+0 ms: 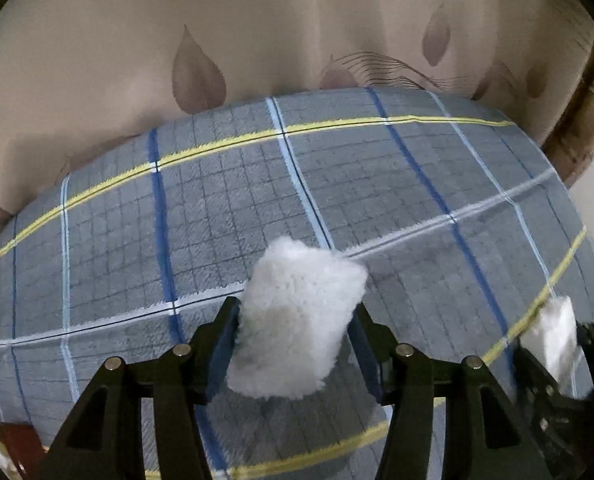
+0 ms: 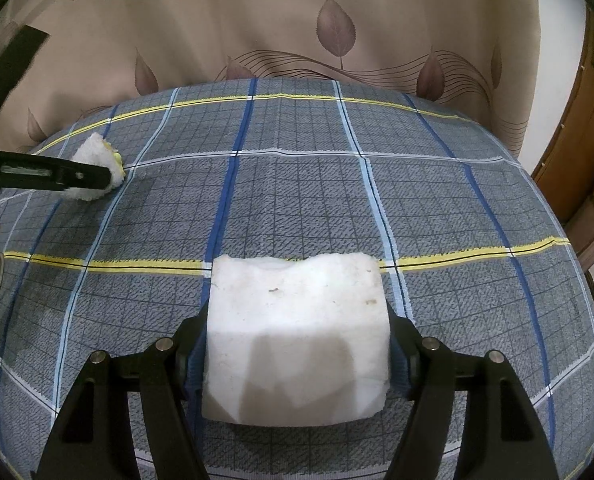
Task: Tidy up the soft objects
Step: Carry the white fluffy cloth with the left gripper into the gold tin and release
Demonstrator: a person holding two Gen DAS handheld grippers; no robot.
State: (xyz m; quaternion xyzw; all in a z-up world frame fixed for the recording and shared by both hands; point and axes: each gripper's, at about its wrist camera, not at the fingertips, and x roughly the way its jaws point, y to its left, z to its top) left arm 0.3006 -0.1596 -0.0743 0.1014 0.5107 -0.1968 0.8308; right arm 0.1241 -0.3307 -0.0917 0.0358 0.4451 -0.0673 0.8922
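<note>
Two tools here, both pinching something soft. Left tool [image 1: 295, 320] has its pads pressed into the sides of a fluffy white pad [image 1: 297, 320] — it's tilted a bit and held up over the cloth, not lying on it afaict. Right tool [image 2: 297, 344] is clamped on a white foam block [image 2: 297, 340], smoother surface w/ a few small brown specks on top, squarish, held level between the blue-lined fingers.

From the right wrist view you can see the left tool off at the far left edge, side-on, with the fluffy pad in it showing a bit of yellow on one face. From the left wrist view the right tool sits at the far right edge w/ the foam block, well apart from the fluffy pad.

Under both is a grey-blue plaid cloth [image 2: 437, 208] with blue, pale and yellow stripes — covers the worktop. Behind it hangs a beige curtain [image 2: 297, 20] w/ leaf print and some lettering. Wooden door [image 2: 585, 128] at the right.
</note>
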